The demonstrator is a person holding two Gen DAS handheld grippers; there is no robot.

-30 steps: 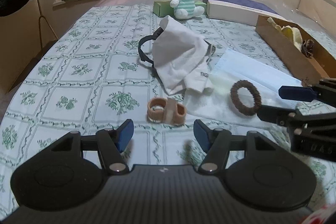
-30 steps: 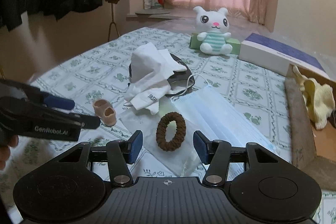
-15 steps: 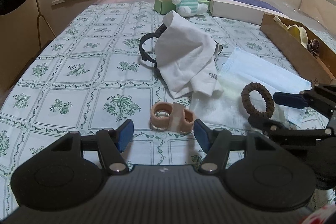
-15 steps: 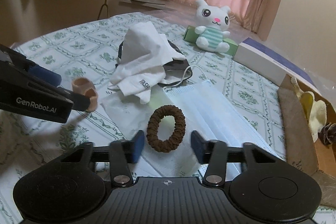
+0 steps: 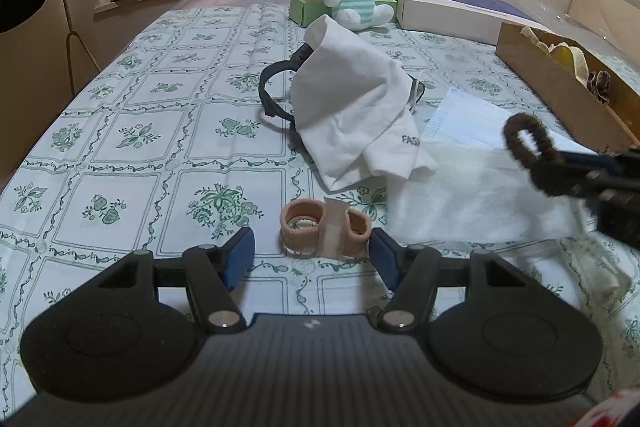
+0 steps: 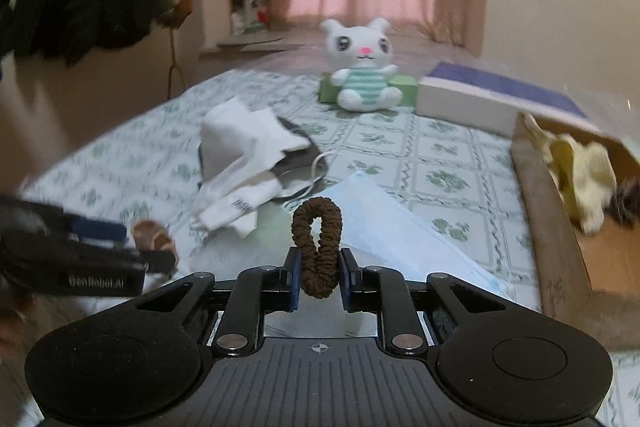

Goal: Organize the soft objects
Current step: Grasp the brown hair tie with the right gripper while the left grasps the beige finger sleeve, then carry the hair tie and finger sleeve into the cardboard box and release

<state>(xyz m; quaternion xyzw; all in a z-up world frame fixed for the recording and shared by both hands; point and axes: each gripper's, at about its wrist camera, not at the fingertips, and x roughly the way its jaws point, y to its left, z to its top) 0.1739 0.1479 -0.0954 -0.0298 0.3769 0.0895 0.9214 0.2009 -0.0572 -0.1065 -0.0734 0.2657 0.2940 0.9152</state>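
Right wrist view: right gripper (image 6: 319,277) clamped on brown scrunchie (image 6: 317,243), pinched narrow.
Soft, light, springy; left gripper (image 5: 311,257) spread apart around beige bands (image 5: 323,229).

My left gripper (image 5: 311,258) is matte black, with 2 round side housings, a ribbed centre panel bearing a small white mark, silver pivot screws, and blue pads (image 5: 239,257) on its 2 fingers. My right gripper (image 6: 319,274) matches it, with a crosshair mark on its ribbed panel. White "GenRobot.AI" lettering runs along the left gripper's side in the right wrist view.
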